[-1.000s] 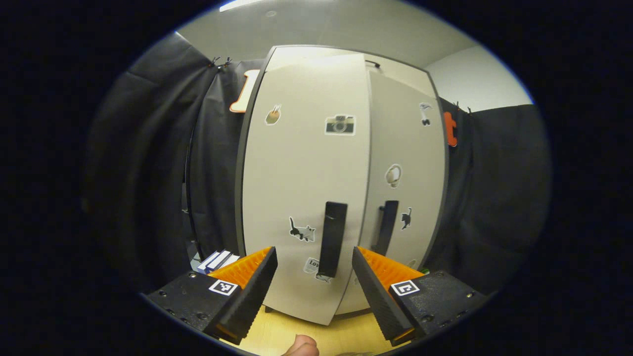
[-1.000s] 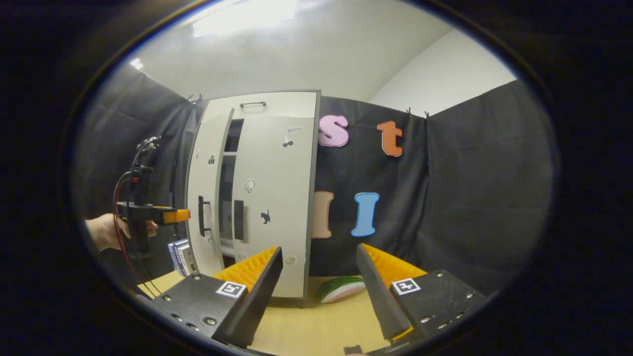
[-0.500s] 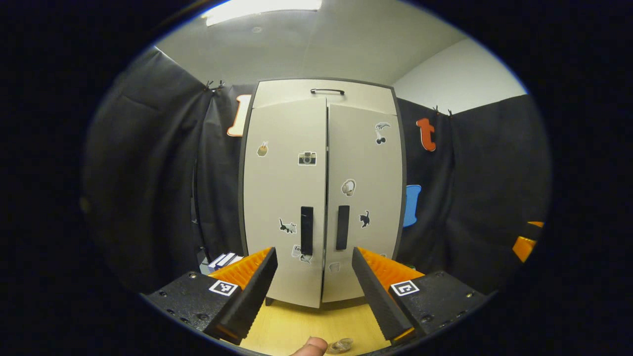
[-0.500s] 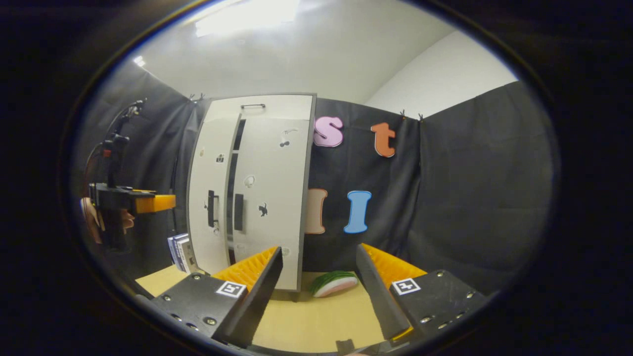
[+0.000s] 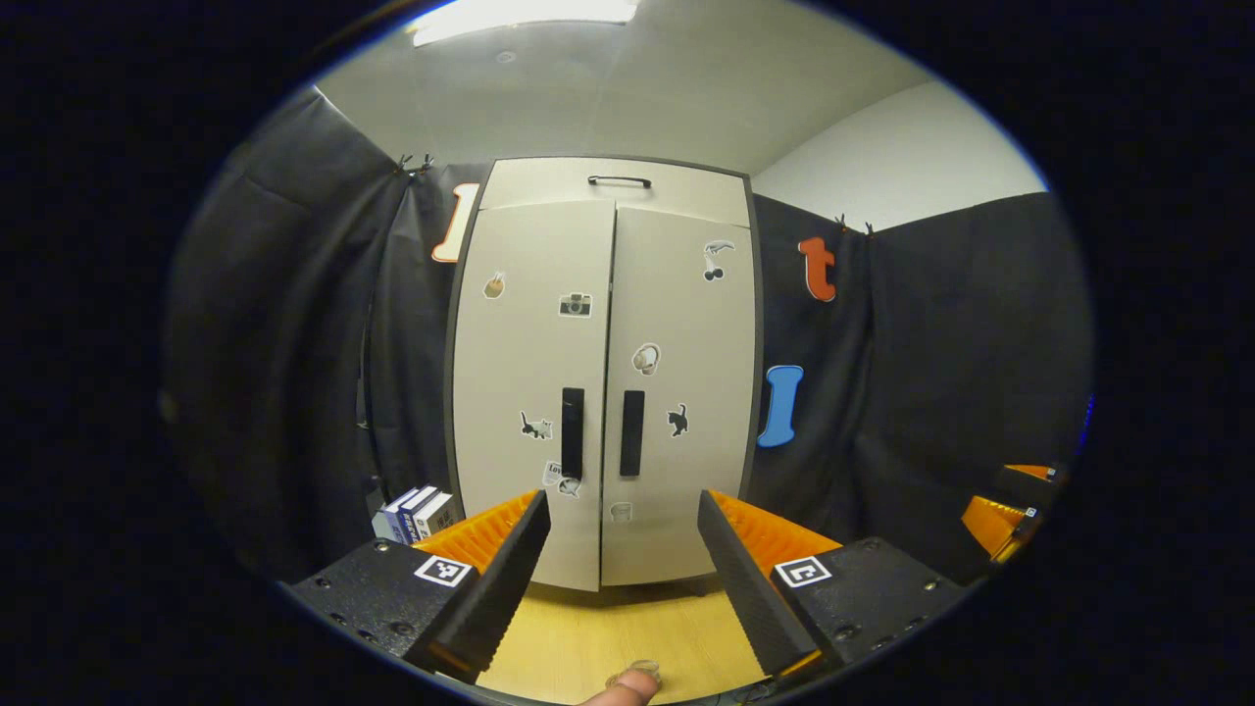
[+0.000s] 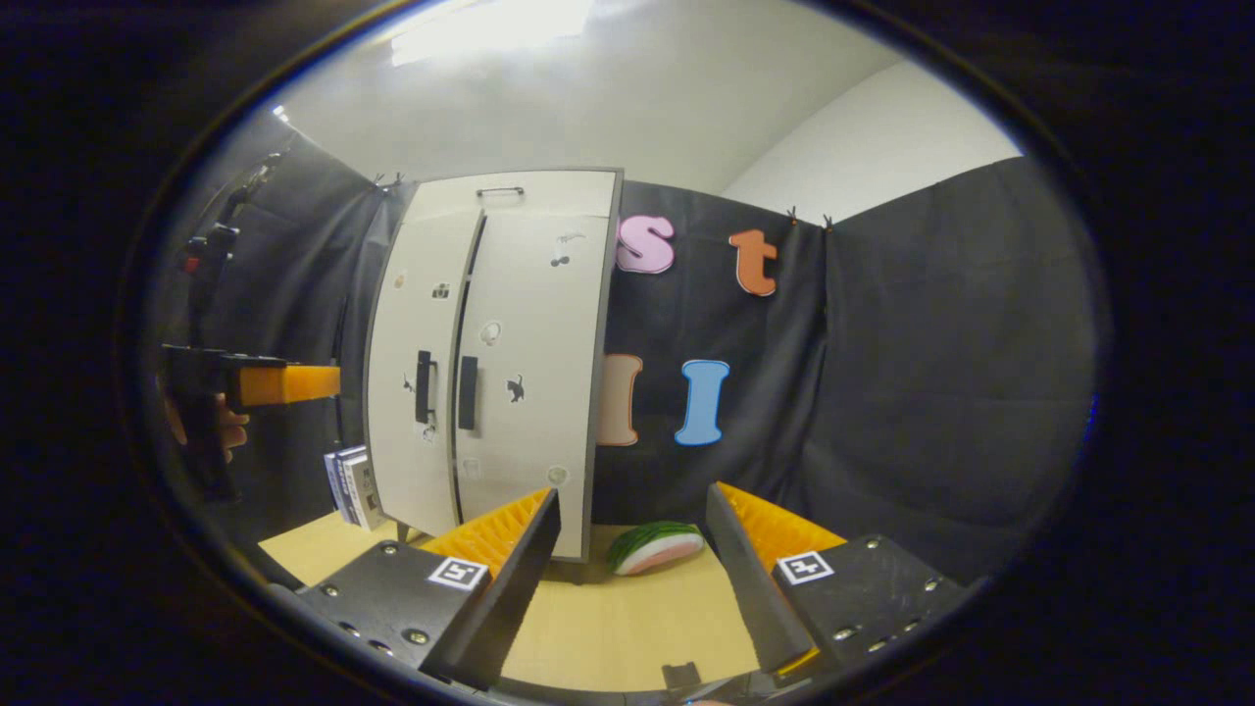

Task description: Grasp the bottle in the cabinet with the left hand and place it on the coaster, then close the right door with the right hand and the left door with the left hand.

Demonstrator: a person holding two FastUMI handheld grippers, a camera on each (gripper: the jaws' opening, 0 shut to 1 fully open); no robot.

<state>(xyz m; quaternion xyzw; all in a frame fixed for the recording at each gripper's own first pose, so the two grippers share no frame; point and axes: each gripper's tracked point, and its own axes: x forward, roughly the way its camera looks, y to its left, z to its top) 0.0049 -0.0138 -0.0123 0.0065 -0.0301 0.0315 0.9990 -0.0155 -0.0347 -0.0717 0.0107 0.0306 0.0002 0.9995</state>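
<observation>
Light wooden surface (image 6: 627,628), tall white two-door cabinet (image 6: 490,363) standing on it, blue-and-white boxes (image 6: 348,482) just left of the cabinet, watermelon-slice toy (image 6: 655,546) lying near its right foot

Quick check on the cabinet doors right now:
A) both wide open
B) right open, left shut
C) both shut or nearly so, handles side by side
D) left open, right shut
C: in the left gripper view the left door and right door of the cabinet lie flush, meeting at a thin seam, with their two dark handles side by side; the left gripper is open, off the doors.
</observation>
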